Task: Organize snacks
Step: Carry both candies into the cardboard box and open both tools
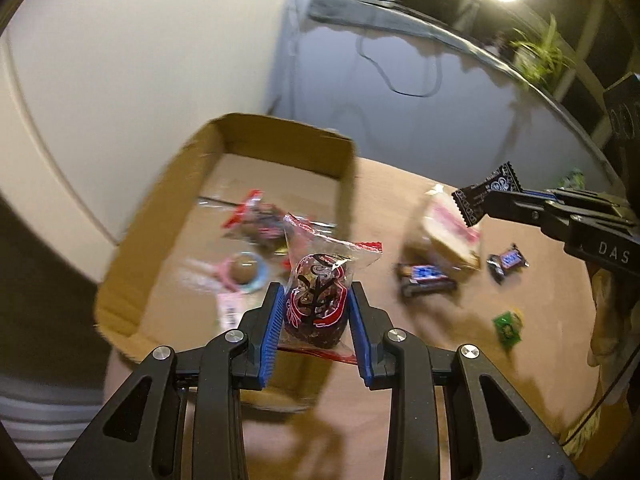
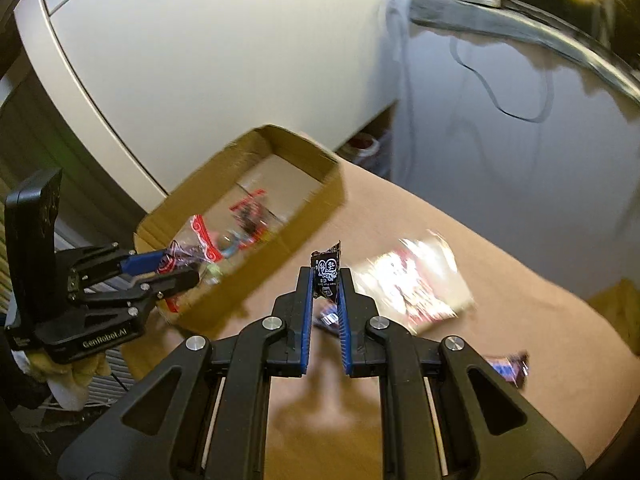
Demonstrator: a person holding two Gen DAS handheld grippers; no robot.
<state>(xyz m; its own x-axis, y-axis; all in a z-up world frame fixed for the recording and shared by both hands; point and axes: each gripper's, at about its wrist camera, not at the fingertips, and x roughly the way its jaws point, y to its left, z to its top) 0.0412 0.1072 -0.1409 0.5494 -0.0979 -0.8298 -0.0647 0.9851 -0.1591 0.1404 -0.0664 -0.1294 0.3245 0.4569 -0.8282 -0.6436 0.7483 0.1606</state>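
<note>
My left gripper (image 1: 316, 304) is shut on a clear snack bag with red print (image 1: 320, 284) and holds it above the near corner of the open cardboard box (image 1: 168, 200). The box holds several wrapped snacks (image 1: 256, 224). My right gripper (image 2: 326, 292) is shut on a small black candy packet (image 2: 328, 270) and holds it above the brown table, right of the box (image 2: 320, 208). The right gripper also shows in the left wrist view (image 1: 486, 204), with the packet (image 1: 488, 192). The left gripper shows in the right wrist view (image 2: 176, 266).
On the brown table (image 1: 440, 340) lie a pink-and-white packet (image 1: 448, 232), two dark chocolate bars (image 1: 428, 278) (image 1: 508, 262) and a small green candy (image 1: 508, 328). A white cabinet stands behind the box. A grey wall with a cable is at the back.
</note>
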